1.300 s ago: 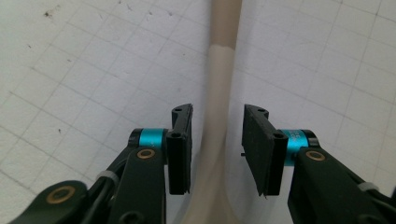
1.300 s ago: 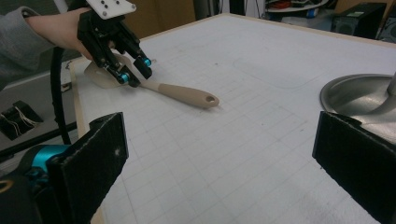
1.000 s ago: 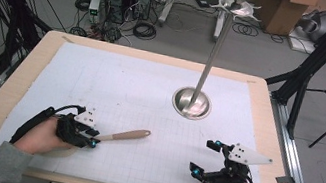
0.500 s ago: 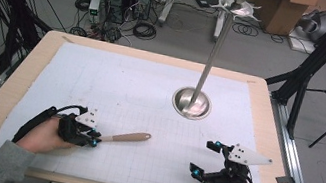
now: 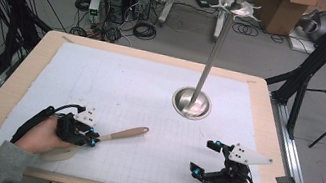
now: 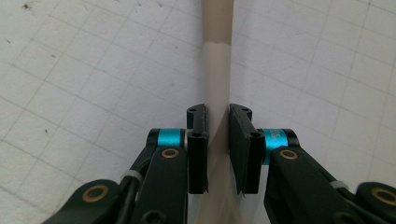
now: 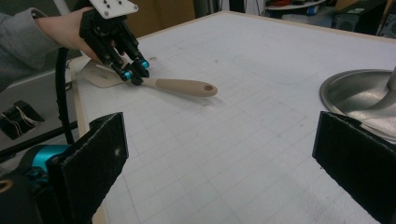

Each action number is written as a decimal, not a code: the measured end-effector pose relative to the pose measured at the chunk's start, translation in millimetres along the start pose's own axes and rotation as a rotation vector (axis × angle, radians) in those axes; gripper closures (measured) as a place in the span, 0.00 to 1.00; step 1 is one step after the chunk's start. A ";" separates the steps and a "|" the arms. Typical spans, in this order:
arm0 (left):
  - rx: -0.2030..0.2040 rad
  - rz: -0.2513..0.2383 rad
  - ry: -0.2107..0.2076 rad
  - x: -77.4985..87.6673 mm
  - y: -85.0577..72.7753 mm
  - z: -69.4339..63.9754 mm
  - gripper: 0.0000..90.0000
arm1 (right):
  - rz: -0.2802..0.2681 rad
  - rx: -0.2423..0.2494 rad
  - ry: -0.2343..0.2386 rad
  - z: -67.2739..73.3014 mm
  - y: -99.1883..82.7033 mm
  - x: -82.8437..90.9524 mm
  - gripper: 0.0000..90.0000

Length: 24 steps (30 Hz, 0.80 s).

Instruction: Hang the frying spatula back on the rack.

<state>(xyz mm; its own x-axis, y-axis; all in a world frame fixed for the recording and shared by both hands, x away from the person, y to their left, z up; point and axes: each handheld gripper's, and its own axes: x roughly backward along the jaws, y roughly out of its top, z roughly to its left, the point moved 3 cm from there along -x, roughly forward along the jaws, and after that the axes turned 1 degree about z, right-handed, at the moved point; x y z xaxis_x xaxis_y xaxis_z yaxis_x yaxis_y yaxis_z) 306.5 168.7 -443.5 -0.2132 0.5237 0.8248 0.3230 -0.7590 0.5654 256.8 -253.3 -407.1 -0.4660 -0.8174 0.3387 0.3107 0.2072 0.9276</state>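
I am closing my left gripper [image 6: 217, 140] on the spatula [image 5: 115, 135], which is lying flat on the table [image 5: 152, 84] in the lower left of the high view. It looks light and stiff, with a smooth wooden handle and a pale, maybe soft blade. I am taking it at the narrow neck, where the handle meets the blade; both pads are pressing there. The jaws have just been closing. My right gripper [image 7: 219, 158] is resting wide open, holding nothing.
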 end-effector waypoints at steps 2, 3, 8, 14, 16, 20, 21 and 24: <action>0.007 -0.005 -0.008 1.6 0.6 -0.3 0.86 | 0.000 0.000 0.002 0.2 0.0 -0.3 0.03; 0.008 -0.010 -0.003 2.3 0.9 -0.1 0.86 | 0.000 -0.002 0.002 0.3 0.1 -0.4 0.03; 0.043 -0.055 -0.031 9.1 3.0 2.8 0.86 | -0.002 0.000 0.003 0.1 0.3 -1.1 0.02; 0.073 -0.105 -0.042 16.4 3.7 5.4 0.86 | 0.001 0.002 0.012 0.7 1.1 -3.8 0.03; 0.074 -0.111 -0.045 17.9 4.8 5.3 0.86 | 0.000 0.000 0.013 0.7 1.4 -3.8 0.02; 0.070 -0.114 -0.045 19.5 6.4 4.2 0.86 | -0.008 -0.002 0.014 -1.0 2.0 -3.7 0.03; 0.074 -0.114 -0.046 19.8 6.6 4.0 0.86 | -0.008 -0.002 0.017 -1.4 2.2 -3.7 0.02; 0.082 -0.129 -0.042 23.3 8.5 4.8 0.86 | -0.015 -0.007 0.017 -2.8 2.9 -3.2 0.02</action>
<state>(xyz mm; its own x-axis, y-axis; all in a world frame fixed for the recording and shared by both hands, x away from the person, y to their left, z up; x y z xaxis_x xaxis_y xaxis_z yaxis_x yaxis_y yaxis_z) 308.6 176.3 -419.5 -0.2196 0.6320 0.7432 0.3698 -0.6510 0.6629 261.5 -251.6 -406.0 -0.4568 -0.8294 0.3216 0.3092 0.1910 0.9316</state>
